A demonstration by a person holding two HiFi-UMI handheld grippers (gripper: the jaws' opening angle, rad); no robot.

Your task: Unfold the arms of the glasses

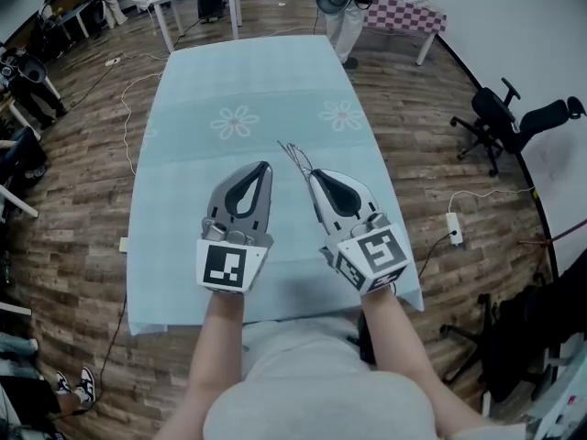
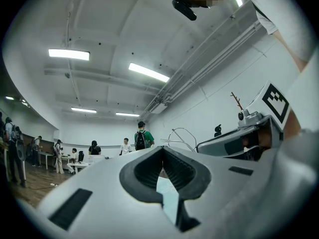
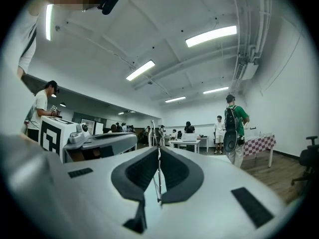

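Head view: the right hand-held gripper [image 1: 310,173] is clamped on the thin wire glasses [image 1: 294,157], which are held over the blue-clothed surface [image 1: 183,108]. The left hand-held gripper [image 1: 267,165] has its jaws together and holds nothing.

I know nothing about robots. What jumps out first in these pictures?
Over a pale blue, flower-printed table, the right hand-held gripper pinches thin wire glasses at its tip. Beside it, the left hand-held gripper is shut on nothing.
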